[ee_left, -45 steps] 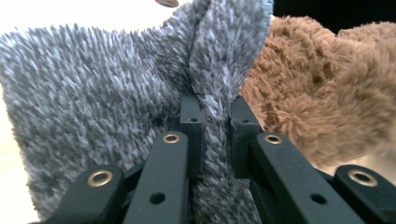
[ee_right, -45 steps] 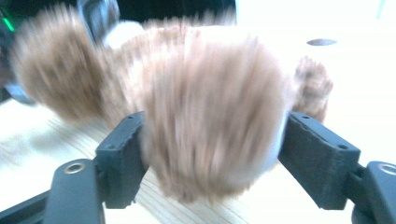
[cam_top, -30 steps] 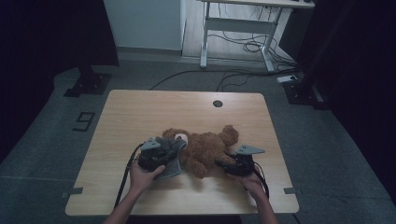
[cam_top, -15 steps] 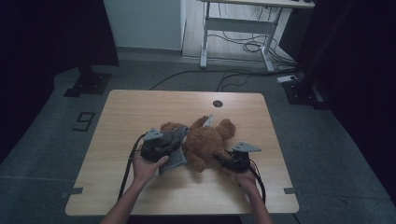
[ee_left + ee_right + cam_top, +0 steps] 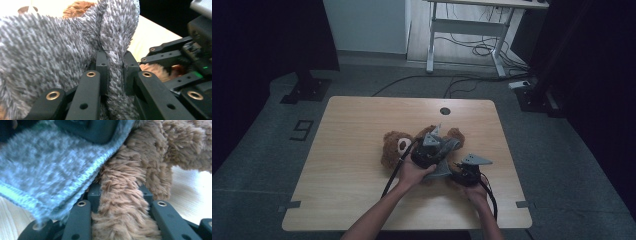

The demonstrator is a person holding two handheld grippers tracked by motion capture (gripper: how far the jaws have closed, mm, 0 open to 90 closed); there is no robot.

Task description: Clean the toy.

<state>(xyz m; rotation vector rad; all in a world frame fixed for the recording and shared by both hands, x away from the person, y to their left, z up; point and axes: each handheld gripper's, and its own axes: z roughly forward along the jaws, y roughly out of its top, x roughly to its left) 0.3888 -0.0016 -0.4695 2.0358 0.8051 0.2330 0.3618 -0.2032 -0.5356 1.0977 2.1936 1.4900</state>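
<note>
A brown teddy bear point(image 5: 393, 147) lies on the wooden table point(image 5: 352, 130), head to the left. My left gripper point(image 5: 443, 149) hovers over the bear's body, shut on a fold of grey fuzzy cloth point(image 5: 447, 167). In the left gripper view the cloth point(image 5: 50, 50) is pinched between the jaws of that gripper point(image 5: 115, 62). My right gripper point(image 5: 453, 172) sits at the bear's right side. Its jaws have just been closing, and in the right gripper view this gripper point(image 5: 120, 192) presses on a brown furry limb point(image 5: 120, 220). The cloth point(image 5: 45, 165) drapes over the bear there.
A round cable hole point(image 5: 444, 111) sits near the table's far edge. Behind the table stand a white desk frame point(image 5: 462, 30) and loose floor cables point(image 5: 482, 50). A dark stand base point(image 5: 307, 90) and a floor mark point(image 5: 302, 130) lie to the left.
My left hand has swung right across the bear, carrying the grey cloth from its head side to its body. The right hand stayed in place by the bear's lower right.
</note>
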